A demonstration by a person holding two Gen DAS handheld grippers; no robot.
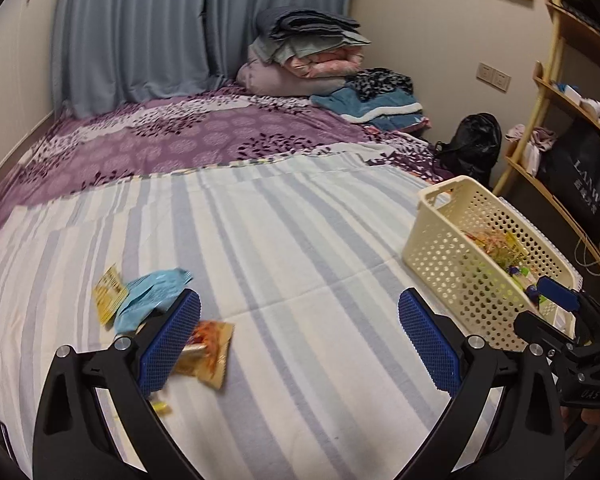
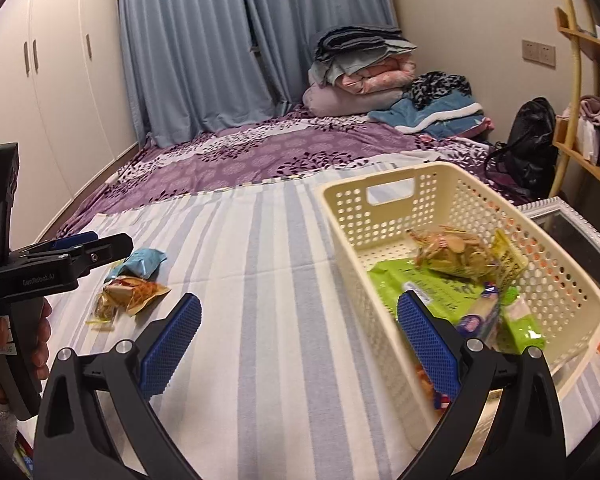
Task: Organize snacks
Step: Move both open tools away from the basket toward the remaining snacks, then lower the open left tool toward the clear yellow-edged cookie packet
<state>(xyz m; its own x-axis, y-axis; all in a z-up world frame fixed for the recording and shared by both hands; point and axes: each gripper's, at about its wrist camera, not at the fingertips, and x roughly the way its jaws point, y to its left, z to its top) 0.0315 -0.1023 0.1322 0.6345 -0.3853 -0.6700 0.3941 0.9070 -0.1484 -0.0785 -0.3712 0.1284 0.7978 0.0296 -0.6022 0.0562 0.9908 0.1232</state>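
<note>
A cream perforated basket (image 2: 380, 216) stands on the striped bed sheet at the right, also in the left wrist view (image 1: 440, 256). It holds a green packet (image 2: 432, 288), a clear bag of crackers (image 2: 452, 252) and small sweets. On the sheet at the left lie a light blue packet (image 1: 152, 292), a yellow packet (image 1: 108, 292) and an orange snack bag (image 1: 208, 348). My left gripper (image 1: 300, 340) is open and empty, its left finger over the orange bag. My right gripper (image 2: 300, 340) is open and empty, its right finger over the basket's near wall.
The bed carries a purple floral cover (image 1: 180, 136) and a pile of folded bedding (image 1: 312, 52) at the far end. A wooden shelf unit (image 1: 560, 128) and a black bag (image 1: 472, 144) stand to the right. A white wardrobe (image 2: 60, 80) is at the left.
</note>
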